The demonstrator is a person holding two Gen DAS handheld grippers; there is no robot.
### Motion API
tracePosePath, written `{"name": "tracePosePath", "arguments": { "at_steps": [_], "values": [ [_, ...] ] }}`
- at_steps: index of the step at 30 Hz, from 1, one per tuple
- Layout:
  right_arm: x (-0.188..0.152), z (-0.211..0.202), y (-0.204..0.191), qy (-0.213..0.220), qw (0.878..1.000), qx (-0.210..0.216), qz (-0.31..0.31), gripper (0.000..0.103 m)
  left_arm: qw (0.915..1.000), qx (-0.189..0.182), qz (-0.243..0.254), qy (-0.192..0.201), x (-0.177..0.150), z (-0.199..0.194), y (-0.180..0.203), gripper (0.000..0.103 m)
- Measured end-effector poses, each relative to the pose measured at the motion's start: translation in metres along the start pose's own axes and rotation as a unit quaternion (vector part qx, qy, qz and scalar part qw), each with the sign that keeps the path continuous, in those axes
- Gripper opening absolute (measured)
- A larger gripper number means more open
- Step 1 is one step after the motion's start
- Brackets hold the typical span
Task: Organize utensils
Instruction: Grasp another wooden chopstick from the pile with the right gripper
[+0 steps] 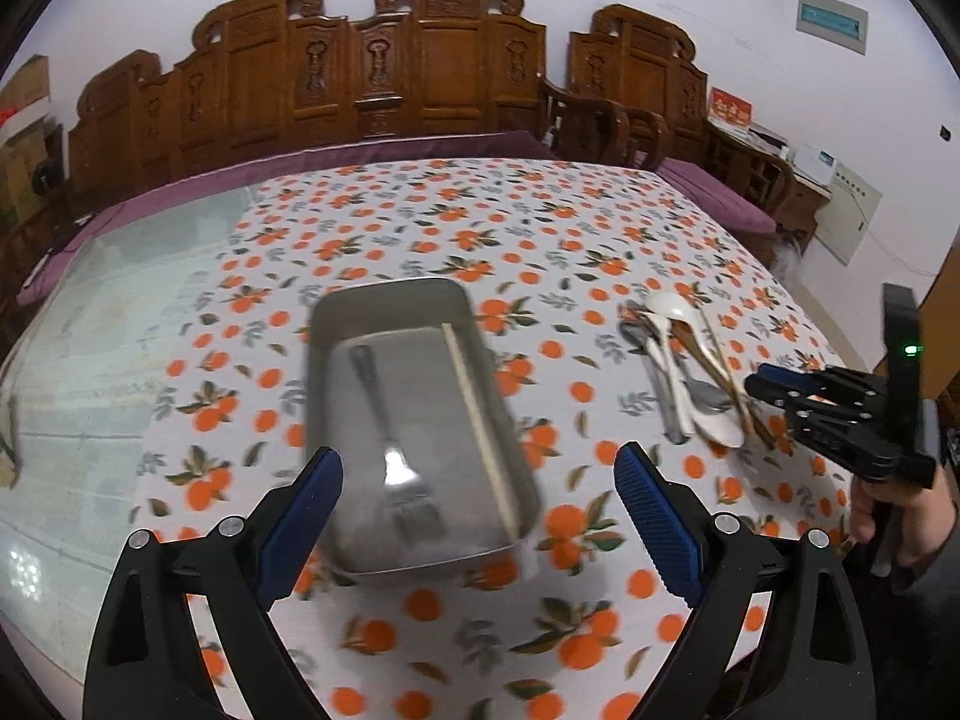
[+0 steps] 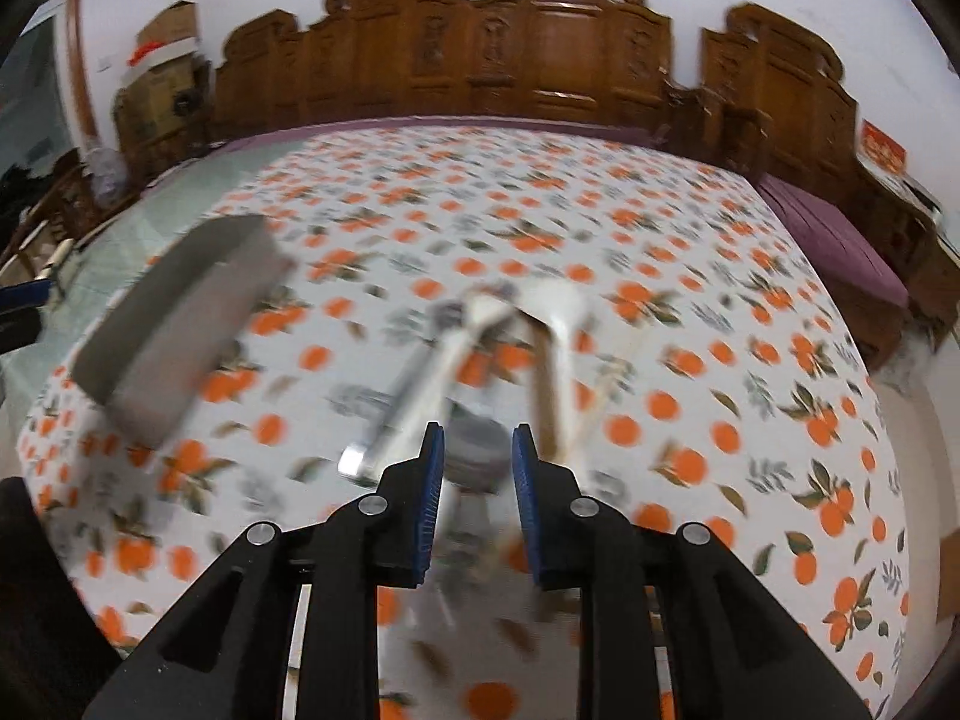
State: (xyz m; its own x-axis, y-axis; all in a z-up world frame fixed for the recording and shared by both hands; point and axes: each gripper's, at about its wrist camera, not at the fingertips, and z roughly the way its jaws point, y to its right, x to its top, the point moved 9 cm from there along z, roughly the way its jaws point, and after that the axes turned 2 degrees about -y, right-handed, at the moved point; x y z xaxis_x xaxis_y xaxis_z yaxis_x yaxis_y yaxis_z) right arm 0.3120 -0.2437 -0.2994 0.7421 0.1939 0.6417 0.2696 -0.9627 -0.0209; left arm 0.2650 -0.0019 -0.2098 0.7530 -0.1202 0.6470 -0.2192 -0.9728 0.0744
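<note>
Fingers [image 2: 433, 492] parted, blurred utensils [image 2: 480, 360] beyond

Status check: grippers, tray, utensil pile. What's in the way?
Left gripper open over tray; fork and chopstick inside. Right gripper open, empty, at utensil pile. Nothing in the way.

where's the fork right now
In the left wrist view the fork lies inside the metal tray, left of the chopstick, tines toward the camera.
</note>
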Motion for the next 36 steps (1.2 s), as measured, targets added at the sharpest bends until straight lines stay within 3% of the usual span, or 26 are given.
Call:
{"name": "tracePosePath", "arguments": {
  "at_steps": [13,15,24,32,36],
  "values": [
    [0.0,0.038,0.043,-0.022,0.998,0.029,0.049,0.025,0.9992,-0.024,0.028,-0.016,0.005,0.035,0.073,0.088],
    [0.003,0.042,0.043,-0.024,0.998,0.035,0.047,0.021,0.9989,-0.026,0.034,-0.02,0.003,0.043,0.082,0.088],
    [0.006,0.06,0.056,-0.052,0.996,0.027,0.069,0.015,0.9979,-0.028,0.044,-0.038,0.001,0.066,0.099,0.088],
    [0.016,0.07,0.059,-0.058,0.997,-0.003,0.048,0.011,0.998,-0.025,0.039,-0.043,0.002,0.078,0.106,0.088],
    [0.017,0.068,0.063,-0.062,0.996,0.005,0.064,0.006,0.9977,-0.021,0.044,-0.048,0.002,0.083,0.11,0.088]
  ]
}}
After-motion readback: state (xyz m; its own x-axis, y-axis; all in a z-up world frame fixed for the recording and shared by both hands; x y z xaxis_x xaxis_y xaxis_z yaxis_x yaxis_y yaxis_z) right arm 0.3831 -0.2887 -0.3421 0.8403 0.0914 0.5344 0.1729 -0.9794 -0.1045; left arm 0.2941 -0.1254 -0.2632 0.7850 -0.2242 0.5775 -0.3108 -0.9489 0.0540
